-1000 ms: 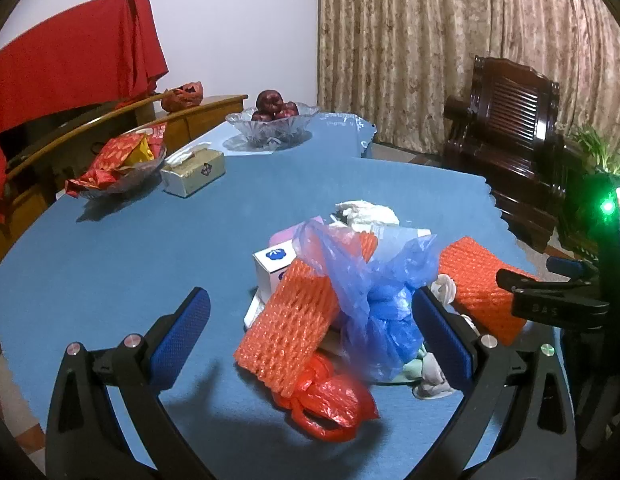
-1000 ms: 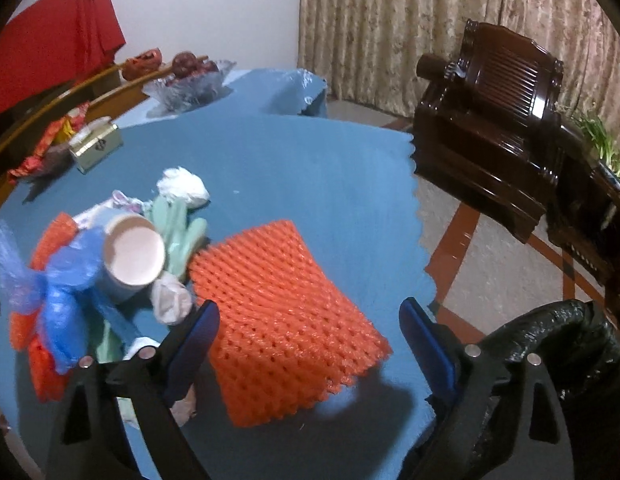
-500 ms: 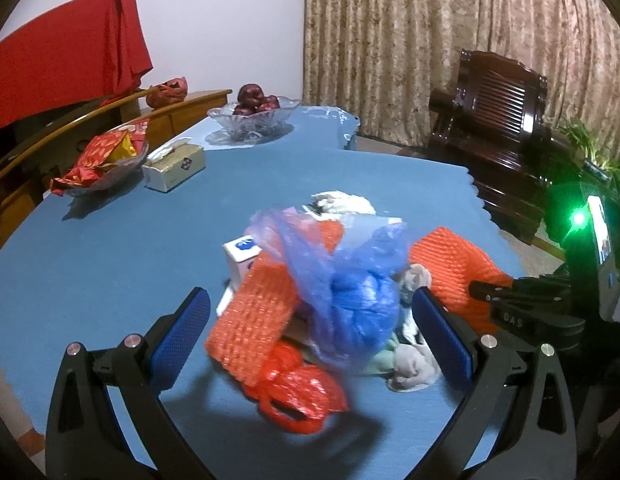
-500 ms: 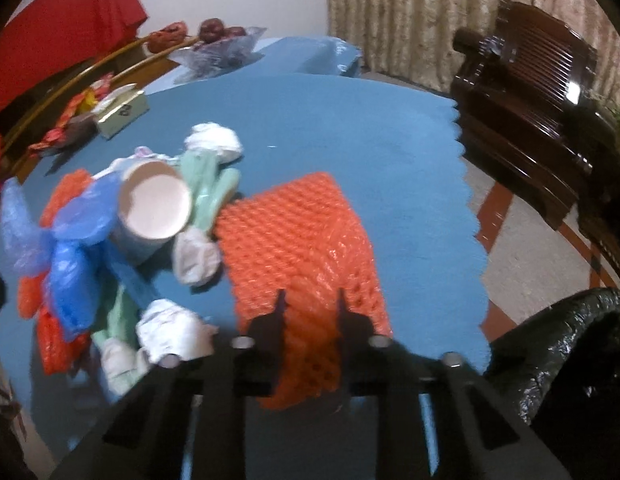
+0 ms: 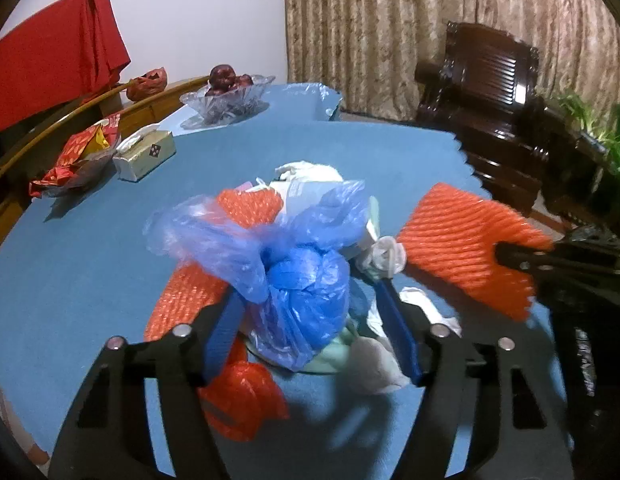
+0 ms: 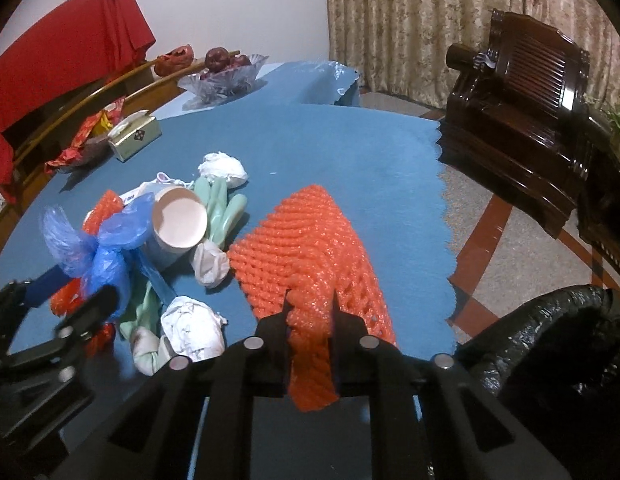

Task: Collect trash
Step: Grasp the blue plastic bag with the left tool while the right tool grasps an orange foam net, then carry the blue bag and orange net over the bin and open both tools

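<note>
1. Right gripper (image 6: 310, 312) is clamped tight on the near edge of an orange foam net sheet (image 6: 306, 240), whose far part sags toward the blue tablecloth (image 6: 349, 152).
2. Left gripper (image 5: 310, 320) has just been closing; its blue pads (image 5: 226, 328) flank a knotted blue plastic bag (image 5: 302, 284) at half width, seemingly just touching it, not yet squeezing.
3. Around that bag lies the remaining litter: a paper cup (image 6: 178, 224), crumpled tissues (image 6: 194, 328), a green rubber glove (image 6: 222, 208) and a red plastic bag (image 5: 242, 400).
4. Step in hand, as I judge it: two pickups at once.
5. Next: finish the left pinch, lift both, and carry them to the black trash bag (image 6: 549, 340) off the table's edge.
</note>
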### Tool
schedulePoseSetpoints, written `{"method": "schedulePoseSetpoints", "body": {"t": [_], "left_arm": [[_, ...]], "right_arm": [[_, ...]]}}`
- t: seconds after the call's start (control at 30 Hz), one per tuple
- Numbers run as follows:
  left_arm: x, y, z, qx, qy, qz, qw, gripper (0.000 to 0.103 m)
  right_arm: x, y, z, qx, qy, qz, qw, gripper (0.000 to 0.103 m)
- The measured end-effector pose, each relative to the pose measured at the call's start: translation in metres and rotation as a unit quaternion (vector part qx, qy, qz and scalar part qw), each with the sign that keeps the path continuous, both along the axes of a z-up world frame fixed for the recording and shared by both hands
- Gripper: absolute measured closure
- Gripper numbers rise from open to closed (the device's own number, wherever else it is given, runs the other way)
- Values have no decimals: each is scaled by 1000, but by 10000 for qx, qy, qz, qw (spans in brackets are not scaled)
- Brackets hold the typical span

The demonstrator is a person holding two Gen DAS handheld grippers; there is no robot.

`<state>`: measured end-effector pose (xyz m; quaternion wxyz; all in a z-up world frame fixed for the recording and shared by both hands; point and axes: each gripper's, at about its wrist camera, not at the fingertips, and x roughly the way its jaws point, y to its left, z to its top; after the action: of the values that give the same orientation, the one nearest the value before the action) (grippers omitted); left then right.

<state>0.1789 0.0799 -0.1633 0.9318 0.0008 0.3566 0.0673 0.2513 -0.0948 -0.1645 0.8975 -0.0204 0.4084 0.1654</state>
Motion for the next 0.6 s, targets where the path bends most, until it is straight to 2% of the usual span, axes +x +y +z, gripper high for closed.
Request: {"method": "schedulePoseSetpoints", "body": {"t": [0.07, 0.17, 0.3, 0.6], "left_arm": [[6, 2, -4, 1, 52, 43, 10000, 58], [12, 10, -8, -148, 66, 92, 9998, 66], [9, 15, 3, -195, -127, 150, 9996, 69], [-25, 4, 51, -310, -673, -90, 9972, 70]], "right_arm": [[-1, -1, 0, -2, -5, 16, 10000, 88], [-2, -1, 1, -4, -32, 22, 10000, 88], [-8, -2, 8, 58, -123, 59, 9999, 88], [-31, -11, 45, 242, -611, 71, 9978, 88]]}}
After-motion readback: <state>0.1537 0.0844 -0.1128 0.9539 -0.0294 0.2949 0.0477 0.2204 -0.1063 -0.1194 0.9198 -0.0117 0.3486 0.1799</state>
